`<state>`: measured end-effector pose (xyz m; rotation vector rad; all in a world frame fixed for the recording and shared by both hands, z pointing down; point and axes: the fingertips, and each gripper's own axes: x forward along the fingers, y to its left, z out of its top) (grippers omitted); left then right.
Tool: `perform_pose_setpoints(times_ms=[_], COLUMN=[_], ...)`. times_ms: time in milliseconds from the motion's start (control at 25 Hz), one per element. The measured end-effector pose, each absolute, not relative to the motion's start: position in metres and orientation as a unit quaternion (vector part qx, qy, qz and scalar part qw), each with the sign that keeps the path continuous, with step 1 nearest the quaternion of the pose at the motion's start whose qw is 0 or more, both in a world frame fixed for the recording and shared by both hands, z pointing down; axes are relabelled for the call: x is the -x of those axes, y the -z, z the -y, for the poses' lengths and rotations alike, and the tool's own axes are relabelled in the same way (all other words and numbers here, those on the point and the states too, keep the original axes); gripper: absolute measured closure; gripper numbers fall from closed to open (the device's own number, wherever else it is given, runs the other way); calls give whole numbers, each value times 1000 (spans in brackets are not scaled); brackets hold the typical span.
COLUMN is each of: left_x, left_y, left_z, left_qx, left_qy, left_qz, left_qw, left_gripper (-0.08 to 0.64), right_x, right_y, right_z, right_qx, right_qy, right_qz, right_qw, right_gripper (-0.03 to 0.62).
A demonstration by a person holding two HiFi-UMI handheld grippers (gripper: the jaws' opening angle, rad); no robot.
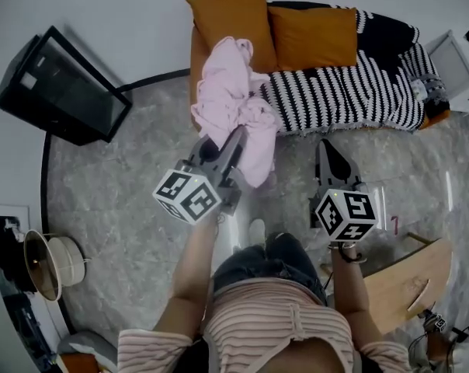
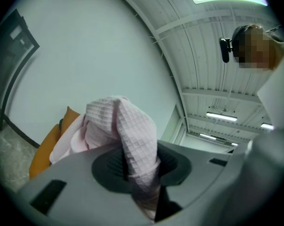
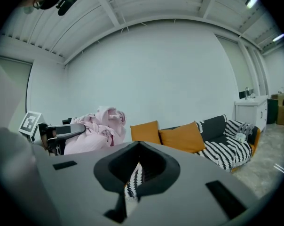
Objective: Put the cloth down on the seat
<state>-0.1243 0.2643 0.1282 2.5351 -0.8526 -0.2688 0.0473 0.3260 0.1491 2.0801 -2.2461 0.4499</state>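
Observation:
A pink waffle-weave cloth (image 1: 234,103) hangs bunched in the air over the left end of the sofa seat (image 1: 351,92), and part of it drapes toward the floor. My left gripper (image 1: 233,142) is shut on the cloth. In the left gripper view the cloth (image 2: 128,126) rises from between the jaws of the left gripper (image 2: 137,173). My right gripper (image 1: 328,150) hovers over the floor in front of the sofa with its jaws together and nothing in them. In the right gripper view, the right gripper (image 3: 132,182) points at the sofa (image 3: 212,145), with the cloth (image 3: 92,126) to its left.
A black-and-white striped blanket (image 1: 374,68) covers the seat, with two orange cushions (image 1: 234,18) (image 1: 312,33) at the back. A black cabinet (image 1: 64,88) stands to the left, a white unit (image 1: 460,72) to the right, and a wooden piece (image 1: 409,274) by my right side.

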Motion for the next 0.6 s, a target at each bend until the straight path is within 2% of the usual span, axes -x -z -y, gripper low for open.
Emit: perform_pose_setpoints(times_ms=[600], left_x=[117], left_y=[-152], left_z=[-172], left_qx=[-906], left_qy=[78], left_qz=[340], left_qw=[239], left_gripper=[454], right_x=[-60], right_y=[-159], right_z=[-225], right_qx=[-653], right_qy=[-153], right_qz=[740], right_qw=[44], right_gripper=[584])
